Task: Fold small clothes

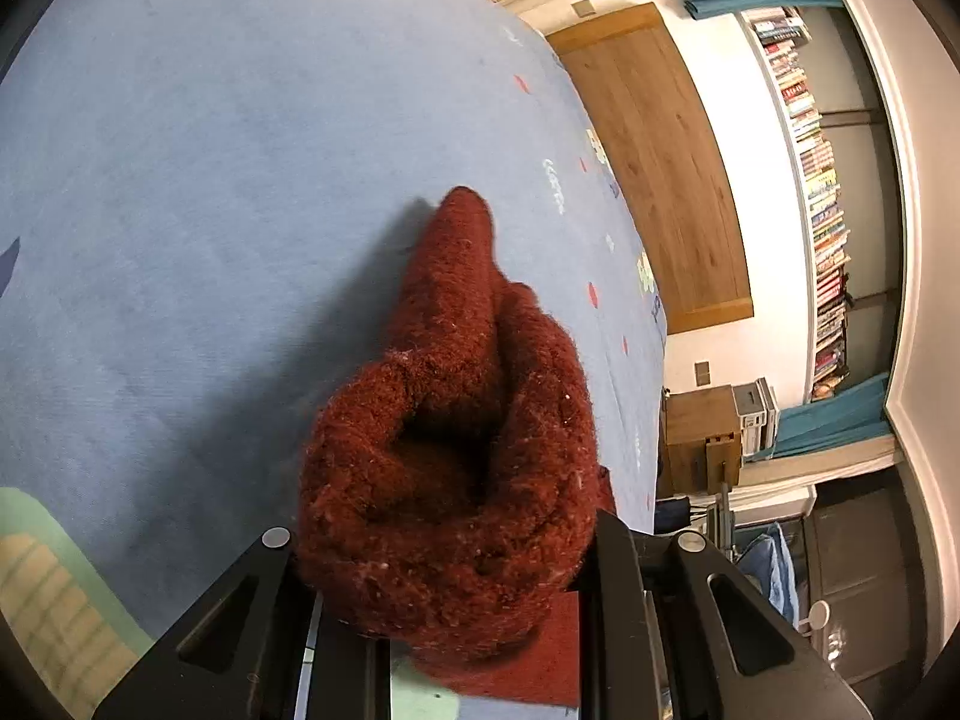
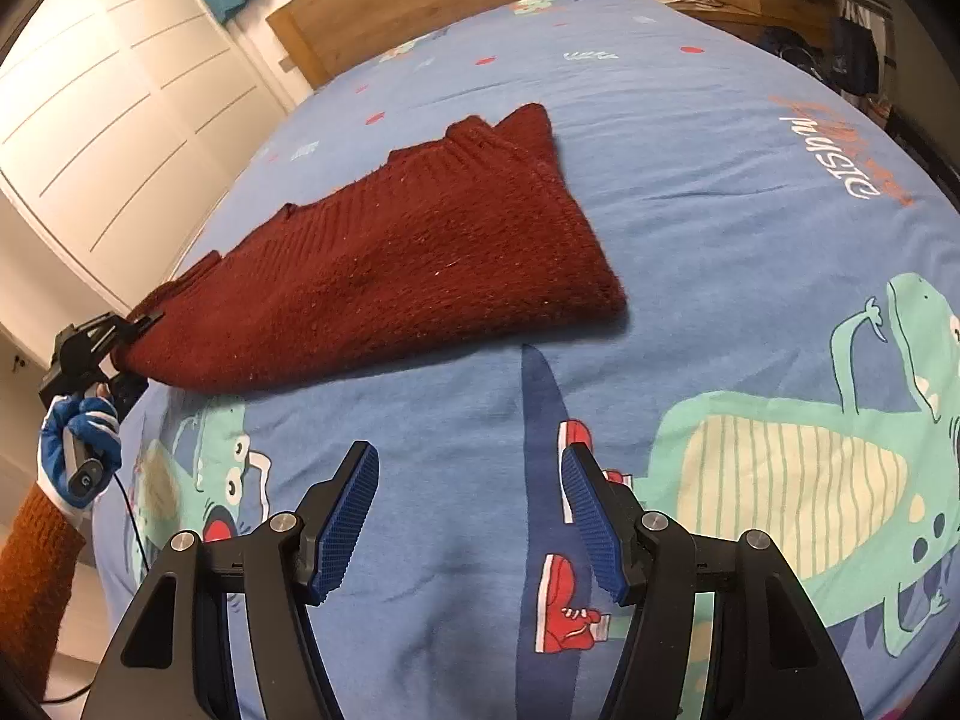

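A dark red knitted sweater [image 2: 408,264] lies on the blue dinosaur-print bed cover [image 2: 690,180], stretched toward the bed's left edge. My left gripper [image 2: 129,330] is shut on the sweater's near end at that edge; in the left wrist view the bunched red knit [image 1: 444,480] fills the space between its fingers and hides the pads. My right gripper [image 2: 468,516] is open and empty, hovering above the cover in front of the sweater, with its blue pads [image 2: 348,516] apart.
A wooden headboard [image 2: 420,0] stands at the bed's far end, with white wardrobe doors [image 2: 108,96] to the left. The left wrist view shows a bookshelf [image 1: 822,198] and a wooden bedside unit [image 1: 702,438] beyond the bed.
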`<state>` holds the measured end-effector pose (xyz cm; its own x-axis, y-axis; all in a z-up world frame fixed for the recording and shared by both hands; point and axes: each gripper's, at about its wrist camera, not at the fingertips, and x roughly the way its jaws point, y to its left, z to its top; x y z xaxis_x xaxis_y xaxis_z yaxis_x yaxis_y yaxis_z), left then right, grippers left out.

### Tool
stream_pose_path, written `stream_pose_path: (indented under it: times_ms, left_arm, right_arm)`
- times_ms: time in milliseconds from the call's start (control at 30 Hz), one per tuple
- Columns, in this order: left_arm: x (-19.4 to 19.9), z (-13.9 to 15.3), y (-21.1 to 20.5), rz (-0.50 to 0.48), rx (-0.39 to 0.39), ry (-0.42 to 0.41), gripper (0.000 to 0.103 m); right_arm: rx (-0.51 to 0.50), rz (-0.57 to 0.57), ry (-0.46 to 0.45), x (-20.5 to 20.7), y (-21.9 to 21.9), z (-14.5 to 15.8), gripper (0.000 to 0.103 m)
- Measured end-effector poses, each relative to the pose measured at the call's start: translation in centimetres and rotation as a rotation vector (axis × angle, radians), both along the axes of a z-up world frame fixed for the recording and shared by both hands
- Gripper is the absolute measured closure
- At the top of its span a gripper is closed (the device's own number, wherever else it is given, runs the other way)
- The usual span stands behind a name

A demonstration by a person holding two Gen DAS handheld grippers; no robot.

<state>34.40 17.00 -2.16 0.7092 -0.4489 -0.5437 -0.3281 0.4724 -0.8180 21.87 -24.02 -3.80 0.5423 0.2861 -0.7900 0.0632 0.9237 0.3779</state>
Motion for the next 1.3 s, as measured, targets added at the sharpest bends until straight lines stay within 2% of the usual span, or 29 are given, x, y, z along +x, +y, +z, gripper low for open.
stream_pose_path:
  times_ms: [233,533,700,967,1133,1300]
  left_arm:
    - [1.0,2.4,-3.1,-0.033,0.031,-0.019,0.087]
    - [3.4,4.6,-8.3,-0.082,-0.034,-0.071,0.088]
    - [5.5,5.5,-12.8,-0.128,-0.090,-0.097,0.088]
    - [8.7,4.7,-22.3,-0.285,-0.148,-0.087,0.088]
    - [9.1,3.2,-28.1,-0.405,-0.081,-0.036,0.088]
    - [7.6,3.5,-31.0,-0.506,0.080,-0.054,0.088]
  right_arm:
    - [0.027,-0.007,-0.004,-0.6,-0.8,-0.1,0.038]
    - [0.050,-0.009,-0.014,-1.1,-2.3,-0.1,0.038]
    - [0.054,-0.030,-0.033,-1.7,-3.9,0.5,0.038]
    - [0.074,-0.086,-0.045,-3.2,-7.3,0.8,0.038]
    - [0.085,-0.112,-0.041,-4.0,-8.8,0.3,0.038]
    - [0.102,-0.130,-0.027,-4.7,-9.8,-0.5,0.038]
